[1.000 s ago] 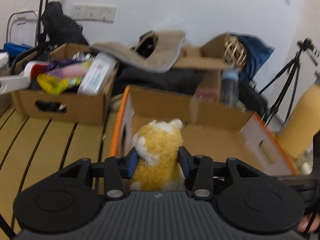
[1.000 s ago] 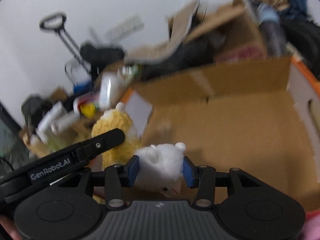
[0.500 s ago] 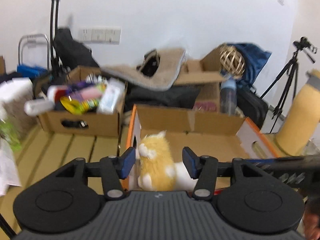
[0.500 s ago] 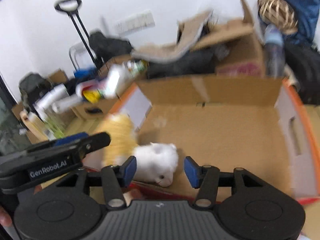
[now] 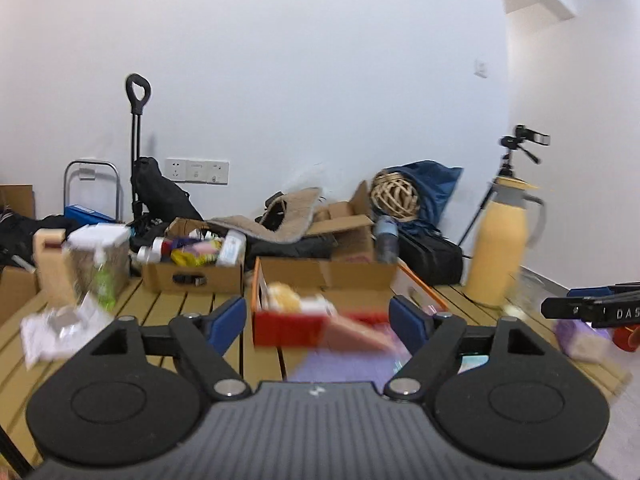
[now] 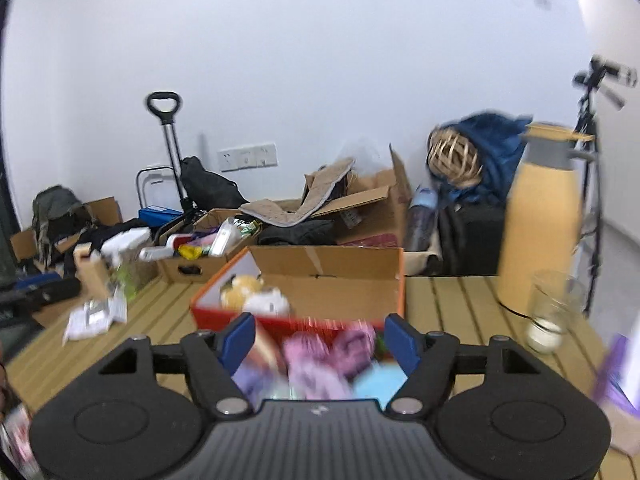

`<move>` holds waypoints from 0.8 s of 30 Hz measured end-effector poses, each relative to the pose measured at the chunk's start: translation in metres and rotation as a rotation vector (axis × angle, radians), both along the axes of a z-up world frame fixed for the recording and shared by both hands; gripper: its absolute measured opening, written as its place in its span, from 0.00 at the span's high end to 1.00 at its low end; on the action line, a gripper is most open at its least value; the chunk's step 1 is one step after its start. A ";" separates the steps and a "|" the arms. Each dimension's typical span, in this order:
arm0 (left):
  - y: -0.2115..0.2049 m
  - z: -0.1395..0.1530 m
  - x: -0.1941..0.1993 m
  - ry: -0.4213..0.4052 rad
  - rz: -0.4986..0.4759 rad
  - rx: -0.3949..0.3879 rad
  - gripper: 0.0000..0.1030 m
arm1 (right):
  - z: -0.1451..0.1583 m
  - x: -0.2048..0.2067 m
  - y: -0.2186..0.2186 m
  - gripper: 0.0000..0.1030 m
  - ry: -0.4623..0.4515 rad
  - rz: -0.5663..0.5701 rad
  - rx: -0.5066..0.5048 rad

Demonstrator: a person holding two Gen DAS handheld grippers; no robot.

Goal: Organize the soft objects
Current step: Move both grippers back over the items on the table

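The only writing we can read is the white "DAS" on the black body of the right gripper [image 5: 592, 310], which pokes in from the right edge of the left wrist view; everything else that might carry print is too blurred to make out. We take the orange-edged cardboard box [image 6: 328, 268] on the slatted wooden table [image 6: 452, 300] as our landmark. Inside it, against its left wall, lie the yellow plush toy [image 6: 239, 286] and the white plush toy [image 6: 267, 303], fluffy and rounded, side by side and touching. The left gripper [image 5: 318, 316] hangs in front of the box with its blue-padded jaws having just been opening, now spread wide with nothing between them. In its own view the right gripper [image 6: 320, 338] is likewise in front of the box, its jaws just opened and wide, gripping nothing. Just in front of the box, under the right gripper, we see a blurred heap of pink and purple soft things [image 6: 320, 356]. To the right of the box stand a tall yellow flask [image 6: 540, 220] and a clear glass [image 6: 550, 312].
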State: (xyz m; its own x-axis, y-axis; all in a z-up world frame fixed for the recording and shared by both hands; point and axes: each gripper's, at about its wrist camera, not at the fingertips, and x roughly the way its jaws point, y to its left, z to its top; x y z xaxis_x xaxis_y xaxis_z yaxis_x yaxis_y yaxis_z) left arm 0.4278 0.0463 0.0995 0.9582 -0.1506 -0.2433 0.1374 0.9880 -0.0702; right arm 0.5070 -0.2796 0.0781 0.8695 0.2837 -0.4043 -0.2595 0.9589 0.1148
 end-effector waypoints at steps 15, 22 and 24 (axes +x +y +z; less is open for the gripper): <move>-0.026 -0.088 -0.139 0.062 -0.058 0.070 0.05 | -0.085 -0.182 0.013 0.19 -0.010 0.037 0.038; -0.012 -0.112 -0.093 0.154 -0.026 0.012 0.06 | -0.102 -0.154 0.029 0.20 0.003 0.025 0.052; -0.011 -0.113 -0.074 0.173 -0.037 -0.010 0.11 | -0.108 -0.133 0.035 0.20 0.032 0.025 0.053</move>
